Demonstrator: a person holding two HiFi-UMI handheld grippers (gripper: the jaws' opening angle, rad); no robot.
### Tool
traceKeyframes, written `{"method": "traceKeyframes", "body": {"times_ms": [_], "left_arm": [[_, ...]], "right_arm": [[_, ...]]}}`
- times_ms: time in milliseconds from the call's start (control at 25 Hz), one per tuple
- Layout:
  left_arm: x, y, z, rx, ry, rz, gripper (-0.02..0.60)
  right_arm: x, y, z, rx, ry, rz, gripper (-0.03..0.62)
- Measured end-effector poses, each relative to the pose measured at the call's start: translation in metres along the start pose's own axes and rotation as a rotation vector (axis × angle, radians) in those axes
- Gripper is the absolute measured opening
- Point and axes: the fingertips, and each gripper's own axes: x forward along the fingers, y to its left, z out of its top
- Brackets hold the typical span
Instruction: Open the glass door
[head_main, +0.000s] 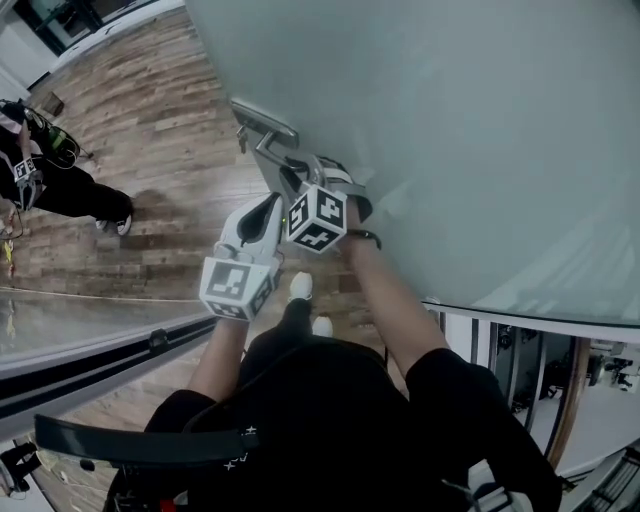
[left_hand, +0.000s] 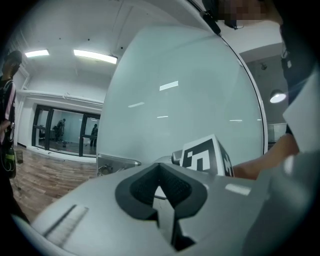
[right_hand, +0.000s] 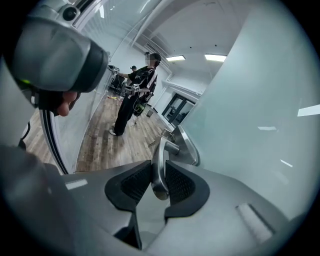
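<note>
Frosted, pale blue-green glass door (head_main: 480, 130) across the head view from 12 to 4 o'clock, smooth, with faint streaks of reflected ceiling light. Brushed metal lever handle (right_hand: 160, 155) on a metal plate near the panel's edge, toward 10 o'clock from centre. Right claw (right_hand: 159, 168) clamped on the lever's rounded end, pads pressed to both sides. Left claw (left_hand: 160, 185) closed on nothing, at 8 o'clock of the right one, off the glass. Wood-plank floor (head_main: 150, 150) beyond.

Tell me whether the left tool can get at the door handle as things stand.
Probably not the lever: the right tool is clamped on the door handle, and its marker cube sits between the shut left tool and it.
</note>
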Motion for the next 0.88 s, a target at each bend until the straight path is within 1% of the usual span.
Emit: {"method": "traceKeyframes", "body": {"times_ms": [120, 280, 400, 520, 640, 760, 880], "left_arm": [[0.022, 0.002, 0.005, -0.003, -0.004, -0.028, 0.000], [0.052, 0.000, 0.010, 0.004, -0.018, -0.090, 0.000], [0.065, 0.004, 0.012, 0.003, -0.024, -0.120, 0.000], [0.074, 0.010, 0.016, -0.004, -0.022, -0.135, 0.000], [0.090, 0.015, 0.022, -0.010, -0.020, -0.149, 0.000], [0.113, 0.015, 0.026, -0.012, -0.014, -0.171, 0.000], [0.122, 0.023, 0.025, -0.011, -0.011, -0.185, 0.000]], "right_arm": [[0.004, -0.016, -0.007, 0.016, 0.013, -0.019, 0.091], [0.011, -0.038, -0.021, 0.038, 0.033, -0.042, 0.091], [0.016, -0.051, -0.030, 0.052, 0.047, -0.064, 0.091], [0.018, -0.062, -0.038, 0.064, 0.068, -0.085, 0.091], [0.016, -0.084, -0.046, 0.084, 0.087, -0.108, 0.089], [0.018, -0.107, -0.065, 0.113, 0.103, -0.113, 0.089], [0.023, -0.118, -0.078, 0.134, 0.123, -0.129, 0.087]]}}
